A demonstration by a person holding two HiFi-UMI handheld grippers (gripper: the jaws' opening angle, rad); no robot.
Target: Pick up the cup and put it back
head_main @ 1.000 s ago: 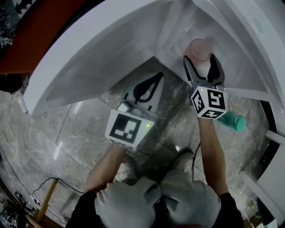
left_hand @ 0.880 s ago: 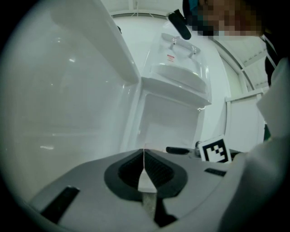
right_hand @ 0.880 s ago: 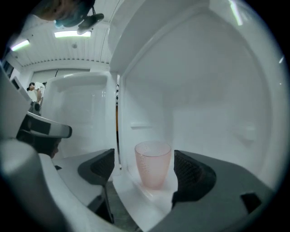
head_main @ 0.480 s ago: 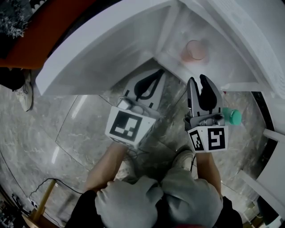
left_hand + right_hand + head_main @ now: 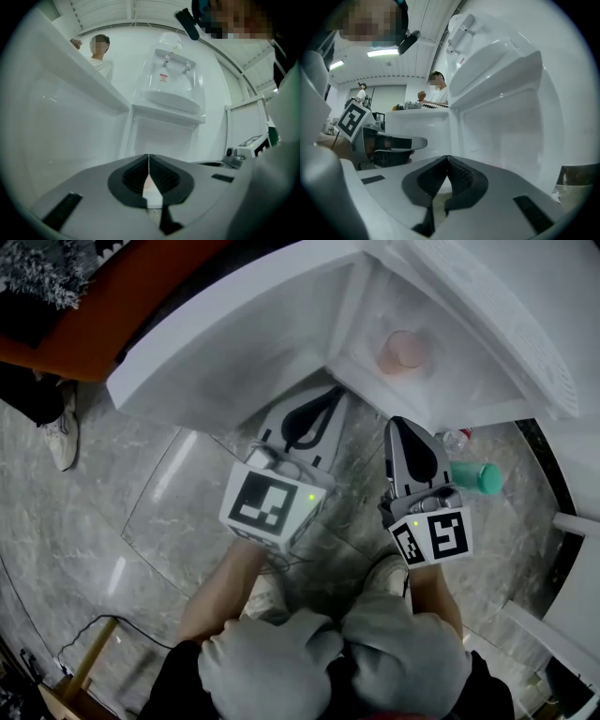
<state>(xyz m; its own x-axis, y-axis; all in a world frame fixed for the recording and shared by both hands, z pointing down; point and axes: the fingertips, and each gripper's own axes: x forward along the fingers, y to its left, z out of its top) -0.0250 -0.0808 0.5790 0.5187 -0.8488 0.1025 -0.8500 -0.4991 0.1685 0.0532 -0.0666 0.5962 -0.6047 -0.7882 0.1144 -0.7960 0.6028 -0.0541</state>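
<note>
The pink cup (image 5: 405, 351) stands upright on the white shelf (image 5: 450, 390) inside the open white cabinet, with nothing touching it. My right gripper (image 5: 401, 426) is below and in front of the shelf edge, well apart from the cup. Its jaws have just been closing and now meet at the tips (image 5: 447, 159) with nothing between them. My left gripper (image 5: 323, 401) hangs to the left of it, under the cabinet's lower edge, shut and empty (image 5: 148, 157). The right gripper view shows the left gripper (image 5: 393, 143) beside it.
The white door panel (image 5: 225, 324) stretches away to the left above the marble floor (image 5: 169, 512). A teal-capped bottle (image 5: 480, 477) lies just right of my right gripper, with a small clear bottle (image 5: 457, 437) above it. A cable (image 5: 84, 643) runs along the floor at lower left.
My right gripper let go of the pink cup, drew back from the shelf toward me and shut its jaws. The cup stayed on the shelf. The left gripper barely shifted.
</note>
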